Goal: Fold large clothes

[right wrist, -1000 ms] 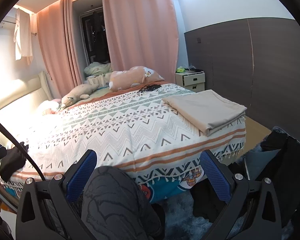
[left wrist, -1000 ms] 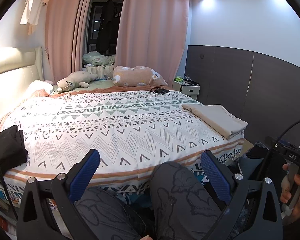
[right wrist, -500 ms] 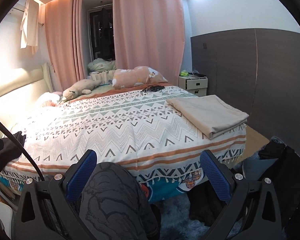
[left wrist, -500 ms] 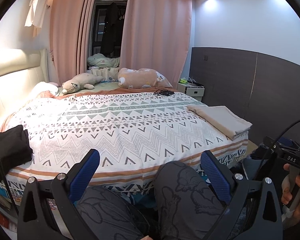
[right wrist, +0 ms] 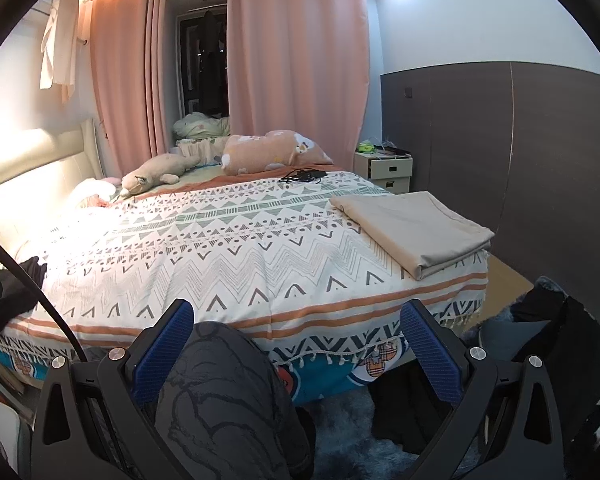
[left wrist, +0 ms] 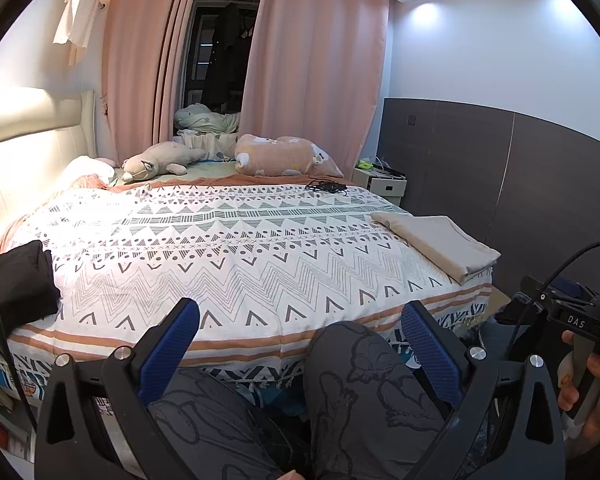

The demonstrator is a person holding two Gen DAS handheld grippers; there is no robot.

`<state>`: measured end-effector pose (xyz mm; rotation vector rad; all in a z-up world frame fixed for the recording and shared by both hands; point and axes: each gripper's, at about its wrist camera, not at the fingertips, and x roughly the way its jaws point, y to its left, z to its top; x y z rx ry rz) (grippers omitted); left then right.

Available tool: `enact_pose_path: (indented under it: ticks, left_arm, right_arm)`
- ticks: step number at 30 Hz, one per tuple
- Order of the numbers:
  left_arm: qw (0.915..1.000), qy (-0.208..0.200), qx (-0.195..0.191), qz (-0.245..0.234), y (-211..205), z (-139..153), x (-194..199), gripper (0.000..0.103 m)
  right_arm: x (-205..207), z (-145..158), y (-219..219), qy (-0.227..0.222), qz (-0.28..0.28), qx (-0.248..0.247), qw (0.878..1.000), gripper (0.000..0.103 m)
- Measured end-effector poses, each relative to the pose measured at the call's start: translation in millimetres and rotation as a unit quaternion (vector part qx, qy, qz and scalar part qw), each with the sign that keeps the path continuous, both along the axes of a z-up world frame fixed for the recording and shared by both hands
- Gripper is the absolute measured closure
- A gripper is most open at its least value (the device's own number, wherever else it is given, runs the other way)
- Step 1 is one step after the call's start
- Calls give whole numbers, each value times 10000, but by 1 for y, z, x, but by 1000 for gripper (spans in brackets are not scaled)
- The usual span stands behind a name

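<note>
While both tools sit low over the person's knees (left wrist: 364, 364), the bed (left wrist: 236, 256) fills each view; at 9 o'clock a black folded garment (left wrist: 18, 280) lies on the bed's left edge; left tool (left wrist: 300, 344) spread wide, pinching nothing; right tool (right wrist: 296, 340) likewise spread and empty; at 3 o'clock a beige folded cloth (right wrist: 416, 228) rests on the bed's right corner; dark clothes (right wrist: 548, 320) heaped on the floor at 4 o'clock, right wrist view.
</note>
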<state>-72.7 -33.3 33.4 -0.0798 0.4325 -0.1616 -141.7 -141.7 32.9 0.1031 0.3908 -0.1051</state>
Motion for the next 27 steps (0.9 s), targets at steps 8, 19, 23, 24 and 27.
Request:
enact_pose_path:
  ticks: [8,19,23,24,27]
  left_arm:
    - [10000,-22,-9,57,3,-1,-1,0]
    - [10000,-23,-26,55,4,-2,0,0]
    - [10000,-39,-32,61,3,-2,-1,0]
    - [10000,-39,-29,60,3,-2,-1,0]
    - [10000,-41,-35,56,3,-1,-1,0]
  right_arm:
    - [-1,0,-3,-37,-28,-5,10000,0]
    - [1,0,-6,-26,-11,-30,10000,0]
    - [0,0,-6,-23,-11,-28,10000,0]
    - [0,1,-5,-28,-9,-30,10000,0]
    - [0,0,-8,-44,3,-37,10000,0]
